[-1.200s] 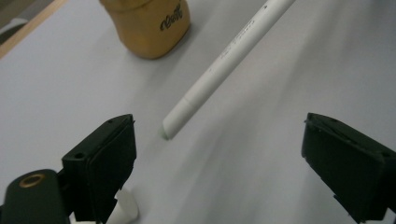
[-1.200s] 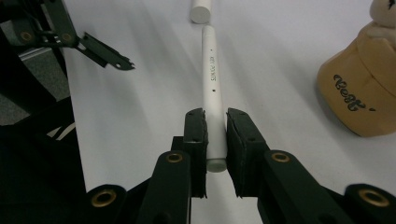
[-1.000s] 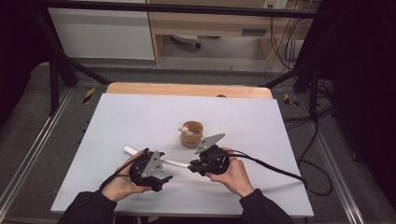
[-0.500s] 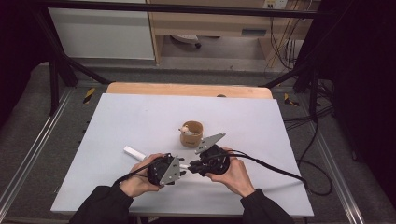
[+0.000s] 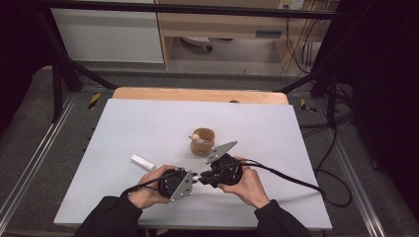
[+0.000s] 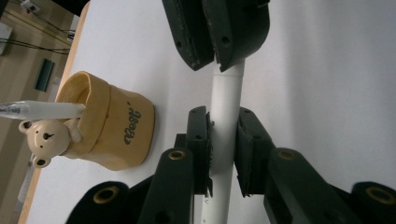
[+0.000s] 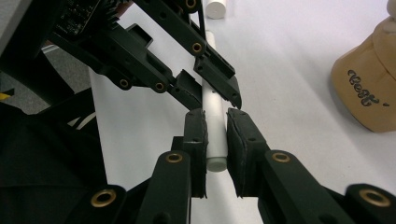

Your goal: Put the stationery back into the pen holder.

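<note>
L gripper [image 6: 223,154] jaws pinch white tube [image 6: 225,98] | R gripper [image 7: 215,140] jaws pinch same tube

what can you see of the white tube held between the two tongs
The white tube is a plain, smooth, matte cylinder, plastic by the look, with a flat end. It lies low over the white table, near its front edge. Both tongs are shut on it: the left tongs clamp its middle, the right tongs grip near one end.

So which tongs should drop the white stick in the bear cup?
Right, probably. The right tongs sit nearer the cup, the left tongs farther off. Both are shut on the white stick.
</note>
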Available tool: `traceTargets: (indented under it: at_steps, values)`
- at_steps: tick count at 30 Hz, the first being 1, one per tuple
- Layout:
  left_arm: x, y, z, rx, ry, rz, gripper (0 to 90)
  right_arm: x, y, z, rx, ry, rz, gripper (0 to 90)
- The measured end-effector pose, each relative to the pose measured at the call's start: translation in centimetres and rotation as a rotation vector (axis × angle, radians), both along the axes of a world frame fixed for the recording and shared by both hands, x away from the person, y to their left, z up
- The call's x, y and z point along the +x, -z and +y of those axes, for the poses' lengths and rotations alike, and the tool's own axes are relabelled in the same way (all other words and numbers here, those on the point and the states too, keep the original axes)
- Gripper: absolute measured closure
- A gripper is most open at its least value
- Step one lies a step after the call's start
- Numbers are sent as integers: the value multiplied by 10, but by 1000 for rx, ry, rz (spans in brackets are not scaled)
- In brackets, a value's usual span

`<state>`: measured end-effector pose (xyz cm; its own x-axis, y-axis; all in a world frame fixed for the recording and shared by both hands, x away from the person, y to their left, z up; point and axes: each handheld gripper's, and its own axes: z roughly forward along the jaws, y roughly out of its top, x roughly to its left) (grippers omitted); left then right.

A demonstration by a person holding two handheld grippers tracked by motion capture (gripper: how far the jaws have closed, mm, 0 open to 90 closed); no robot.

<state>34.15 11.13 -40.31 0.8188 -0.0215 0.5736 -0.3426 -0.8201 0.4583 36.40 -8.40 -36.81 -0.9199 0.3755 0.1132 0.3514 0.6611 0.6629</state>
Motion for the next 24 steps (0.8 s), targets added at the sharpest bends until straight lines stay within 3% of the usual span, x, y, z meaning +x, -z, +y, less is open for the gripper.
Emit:
traceTargets:
  at_steps: [4,6,12,20,24]
  values:
    - [-1,2,-1,-32,-18,35,777,0,-1,-1,13,3,1,772]
    - [1,1,1,-15,-36,27,778,0,-2,-4,28,16,-1,706]
    - [8,0,11,-53,-121,56,778,-2,-7,-24,86,77,-48,556]
    - [17,-7,23,-154,-244,116,778,-2,12,-60,139,236,-94,259]
    - [20,-13,29,-222,-293,156,778,-1,27,-76,123,312,-90,152]
